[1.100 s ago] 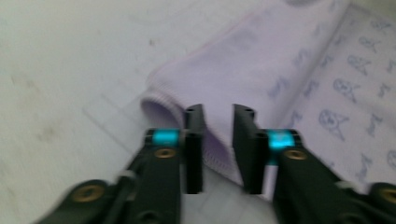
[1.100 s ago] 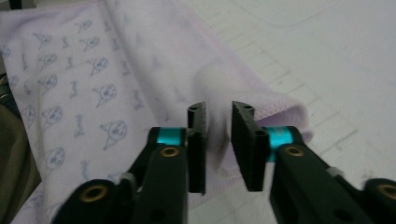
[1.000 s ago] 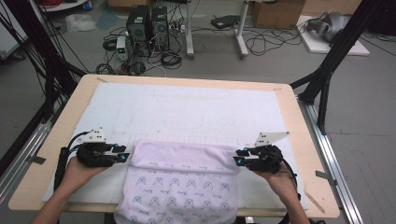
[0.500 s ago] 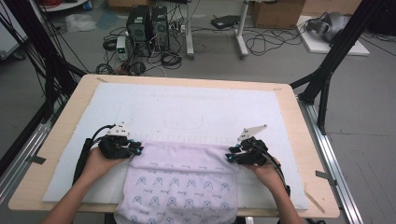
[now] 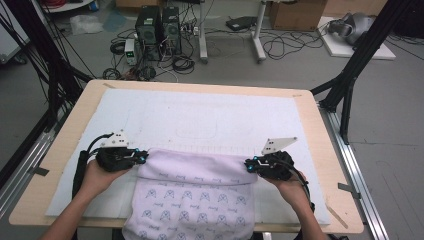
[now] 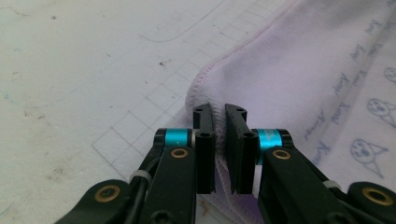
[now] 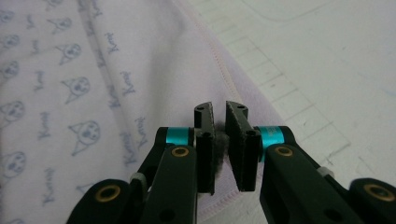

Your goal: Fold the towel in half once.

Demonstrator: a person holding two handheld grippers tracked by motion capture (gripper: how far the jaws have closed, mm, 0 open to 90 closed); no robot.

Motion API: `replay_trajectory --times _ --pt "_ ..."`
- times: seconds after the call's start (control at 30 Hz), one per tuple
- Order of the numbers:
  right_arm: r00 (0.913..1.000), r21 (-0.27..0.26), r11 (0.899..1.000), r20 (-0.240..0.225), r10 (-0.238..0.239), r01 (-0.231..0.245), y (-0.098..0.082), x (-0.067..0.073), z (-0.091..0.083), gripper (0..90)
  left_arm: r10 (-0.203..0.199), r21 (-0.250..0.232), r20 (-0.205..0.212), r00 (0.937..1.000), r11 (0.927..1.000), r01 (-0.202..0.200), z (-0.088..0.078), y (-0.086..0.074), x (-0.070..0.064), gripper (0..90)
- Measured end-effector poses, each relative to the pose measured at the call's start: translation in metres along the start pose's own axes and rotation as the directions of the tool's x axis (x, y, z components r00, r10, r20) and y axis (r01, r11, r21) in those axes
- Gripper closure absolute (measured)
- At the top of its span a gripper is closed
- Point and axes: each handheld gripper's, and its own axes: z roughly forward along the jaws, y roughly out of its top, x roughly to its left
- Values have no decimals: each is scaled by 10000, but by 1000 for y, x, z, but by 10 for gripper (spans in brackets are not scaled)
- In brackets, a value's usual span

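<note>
on the white mat (image 5: 200, 120), nearer me than its grid lines, the towel (image 5: 195, 195) lies folded. my left gripper (image 5: 141, 157) and right gripper (image 5: 248, 165) have just closed, pinching its far corners; lifting and further folding remain.

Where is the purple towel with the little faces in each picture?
High view: the towel lies bottom middle, between both tongs, hanging over the table's near edge.
Left gripper view: it covers the right side, its hem between the jaws.
Right gripper view: it covers the left side, its edge between the jaws.
Shared landmark: the white grid mat.
</note>
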Motion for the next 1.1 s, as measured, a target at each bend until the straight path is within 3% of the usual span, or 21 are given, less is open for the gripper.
replay_trajectory --times 0.13,0.23,0.33,0.43,0.53,0.57,0.67,0.8,0.87,1.0,1.1 --pt "9995 -248 9994 -215 -236 230 -3 10 -5 819 88 322 131 9999 9994 -92 1 -11 -7 761" --pt "9992 99 9995 -285 -287 290 -12 14 1 816 -5 645 299 9996 9979 -14 7 -18 -9 658" --pt "9990 267 9995 -419 -154 166 -21 15 8 814 -39 727 336 9994 9974 14 13 -16 -8 611" --pt "9988 302 9995 -491 -89 104 -23 15 10 812 -38 560 321 9995 9984 20 17 -8 -9 621" --pt "9986 216 9997 -518 -86 98 -21 15 9 809 141 498 140 9998 9987 -148 19 -1 -10 775" --pt "9988 138 9998 -483 -117 124 -21 14 8 809 153 491 40 9999 9987 -155 18 -1 -10 781" --pt "9989 51 9999 -450 -127 130 -19 13 5 809 239 395 -44 9997 9989 -237 12 -2 -10 841" --pt "9986 -167 9998 -528 -106 97 -18 17 1 809 181 98 -113 9998 9998 -180 -2 -9 -11 853" --pt "9984 -279 9994 -523 -199 185 -16 20 -2 809 293 -168 54 9996 9994 -292 -11 -12 -15 858" --pt "9968 -427 9978 -592 -541 516 -16 37 -12 813 698 -471 355 9969 9966 -681 -31 -24 -35 866" --pt "9936 -384 9967 -840 -752 722 -25 57 -22 814 872 -542 709 9937 9950 -835 -47 -38 -53 862"
